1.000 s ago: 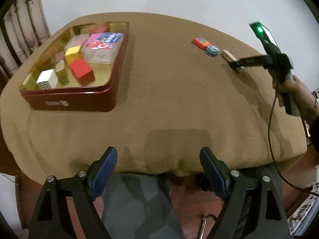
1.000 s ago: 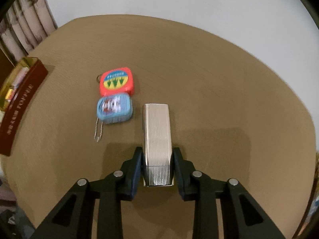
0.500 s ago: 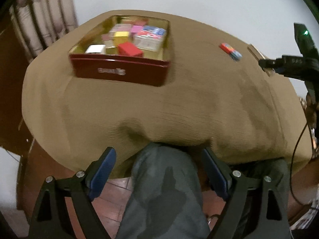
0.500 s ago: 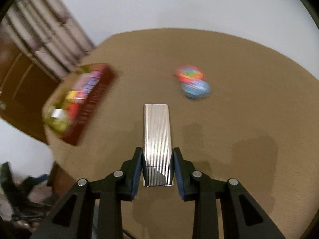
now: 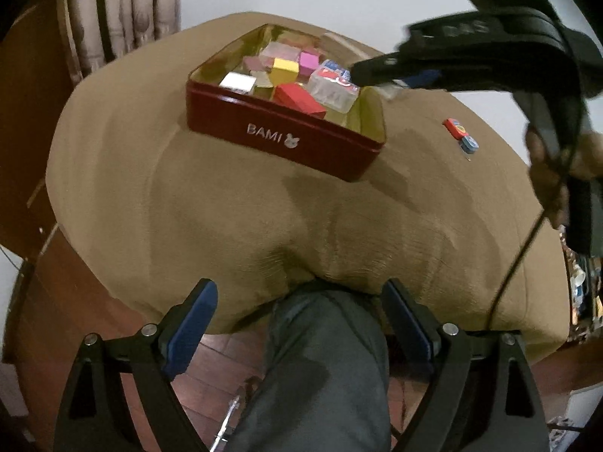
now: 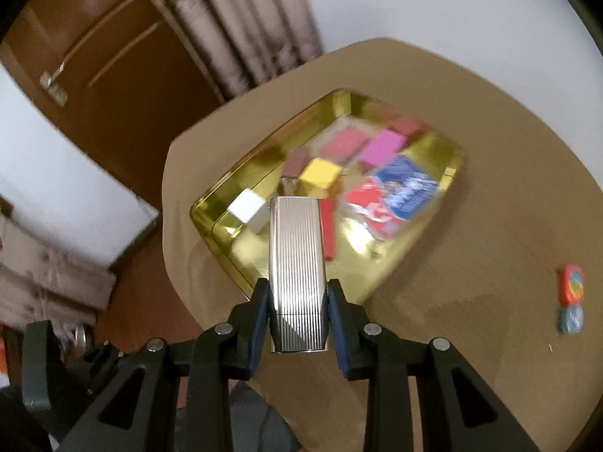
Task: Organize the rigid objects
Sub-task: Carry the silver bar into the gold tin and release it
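My right gripper is shut on a ribbed silver lighter and holds it in the air over the near edge of the red tin with a gold inside. The tin holds several coloured blocks and a clear box. In the left wrist view the right gripper hovers over the tin's right end. My left gripper is open and empty, off the table's front edge above a trouser leg. A red tape measure and a blue one lie on the brown tablecloth.
The round table with a brown cloth stands by a wooden door and a curtain. The two tape measures also show in the left wrist view, right of the tin.
My right gripper has carried the lighter left from beside the tape measures to above the tin. My left gripper has pulled back off the table edge and swung left.
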The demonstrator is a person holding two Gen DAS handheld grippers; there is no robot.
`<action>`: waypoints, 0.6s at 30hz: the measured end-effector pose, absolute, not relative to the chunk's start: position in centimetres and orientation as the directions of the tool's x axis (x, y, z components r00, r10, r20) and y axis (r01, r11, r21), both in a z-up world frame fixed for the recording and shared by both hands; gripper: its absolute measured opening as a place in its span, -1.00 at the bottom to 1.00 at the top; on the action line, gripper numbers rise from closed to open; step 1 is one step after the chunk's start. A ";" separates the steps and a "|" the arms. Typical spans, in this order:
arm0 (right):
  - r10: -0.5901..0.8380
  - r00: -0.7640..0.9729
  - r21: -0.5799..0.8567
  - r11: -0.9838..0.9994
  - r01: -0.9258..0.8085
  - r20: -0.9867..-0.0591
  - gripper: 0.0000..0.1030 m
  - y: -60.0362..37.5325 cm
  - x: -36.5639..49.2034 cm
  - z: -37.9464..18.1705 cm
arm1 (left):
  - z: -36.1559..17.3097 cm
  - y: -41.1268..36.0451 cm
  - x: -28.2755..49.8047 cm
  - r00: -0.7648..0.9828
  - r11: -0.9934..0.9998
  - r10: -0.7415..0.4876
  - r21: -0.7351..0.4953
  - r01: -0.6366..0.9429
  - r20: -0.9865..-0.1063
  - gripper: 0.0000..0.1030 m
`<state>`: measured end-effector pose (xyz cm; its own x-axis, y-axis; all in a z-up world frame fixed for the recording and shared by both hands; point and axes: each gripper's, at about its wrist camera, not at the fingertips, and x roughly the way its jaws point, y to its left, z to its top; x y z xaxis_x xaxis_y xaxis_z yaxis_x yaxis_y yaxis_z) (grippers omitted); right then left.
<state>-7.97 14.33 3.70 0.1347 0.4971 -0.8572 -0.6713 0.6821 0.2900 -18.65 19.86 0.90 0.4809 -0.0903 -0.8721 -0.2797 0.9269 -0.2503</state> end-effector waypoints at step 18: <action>0.324 0.028 0.191 0.623 -0.759 -0.946 -0.42 21.7 -4.9 -3.1 | 0.7 18.7 -18.2 0.478 0.957 -0.024 -0.158 -0.242 -0.878 0.69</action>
<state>-4.87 21.67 -3.06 0.0278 0.3241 -0.9456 -0.7588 0.6227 0.1911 -18.19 18.75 0.66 0.4777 -0.0243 -0.8782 -0.2423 0.9572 -0.1583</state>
